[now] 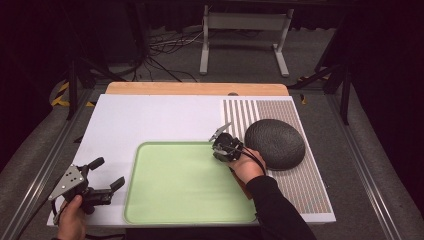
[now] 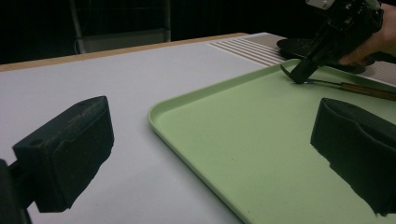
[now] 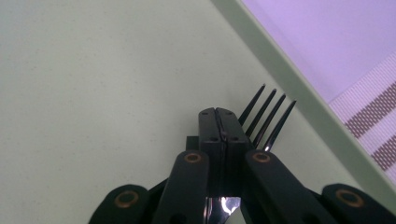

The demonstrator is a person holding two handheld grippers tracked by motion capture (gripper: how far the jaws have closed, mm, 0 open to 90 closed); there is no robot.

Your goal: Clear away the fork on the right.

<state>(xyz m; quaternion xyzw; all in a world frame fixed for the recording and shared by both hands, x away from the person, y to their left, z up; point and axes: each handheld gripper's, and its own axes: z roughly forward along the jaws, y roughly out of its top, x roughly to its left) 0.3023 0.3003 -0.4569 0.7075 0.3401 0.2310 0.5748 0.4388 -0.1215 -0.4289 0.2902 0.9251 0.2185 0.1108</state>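
A dark fork (image 3: 267, 113) with a wooden handle (image 2: 362, 88) lies low over the pale green tray (image 1: 185, 200), near its far right corner. My right gripper (image 3: 218, 113) is shut on the fork's neck, and the tines stick out past the jaws toward the tray's rim. From above, the right gripper (image 1: 222, 145) sits at that corner with the hand behind it. My left gripper (image 1: 108, 172) rests on the white table off the tray's left edge. It is open with nothing between its jaws, and the left gripper view shows its two pads (image 2: 65, 154) wide apart.
A dark textured oval dish (image 1: 275, 142) lies on a striped placemat (image 1: 305, 185) just right of the tray. The white tabletop (image 1: 150, 117) stretches behind the tray to a wooden strip (image 1: 195, 88) at the far edge.
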